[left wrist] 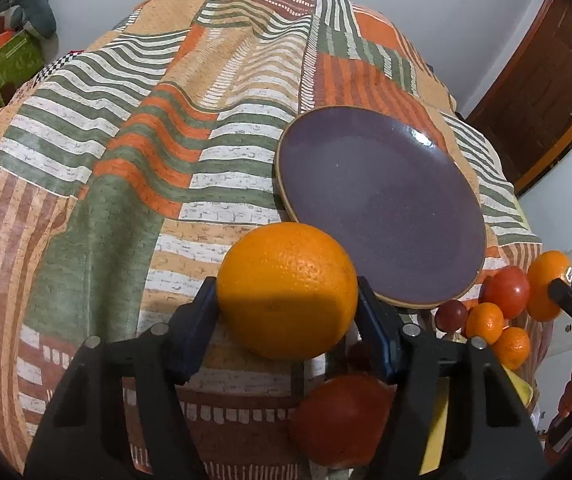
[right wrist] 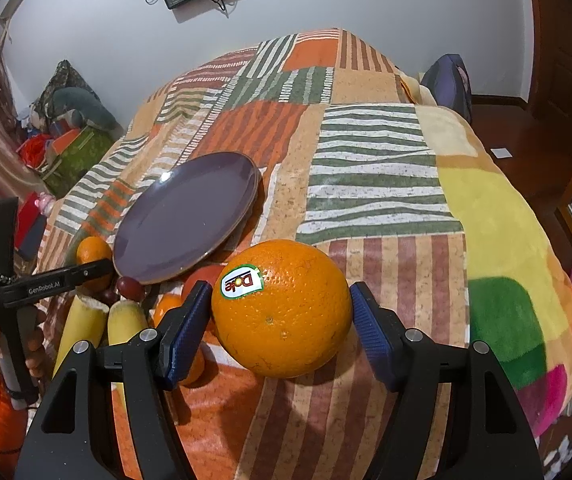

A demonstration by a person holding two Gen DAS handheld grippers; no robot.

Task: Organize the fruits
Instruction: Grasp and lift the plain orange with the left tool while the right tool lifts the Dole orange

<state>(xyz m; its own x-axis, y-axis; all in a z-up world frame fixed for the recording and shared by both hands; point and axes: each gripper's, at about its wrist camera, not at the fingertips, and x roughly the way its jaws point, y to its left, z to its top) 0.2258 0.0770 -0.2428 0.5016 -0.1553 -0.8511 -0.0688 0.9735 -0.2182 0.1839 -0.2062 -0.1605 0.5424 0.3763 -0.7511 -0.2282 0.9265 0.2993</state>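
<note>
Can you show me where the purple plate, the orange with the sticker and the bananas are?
Purple plate [right wrist: 190, 216]: right wrist view, bare centre.
Orange with the sticker [right wrist: 286, 320]: right wrist view, front peel.
Bananas [right wrist: 86, 324]: right wrist view, left banana's side.

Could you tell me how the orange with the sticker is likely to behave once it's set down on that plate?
The stickered orange is round, so it will probably roll on the smooth purple plate, which looks tilted on the rumpled bedspread. Its pebbled rind should grip well.

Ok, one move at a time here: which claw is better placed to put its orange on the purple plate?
Left. The left claw grips an orange with the plate directly ahead; the right claw, holding the stickered orange, has the plate off to its left.
</note>
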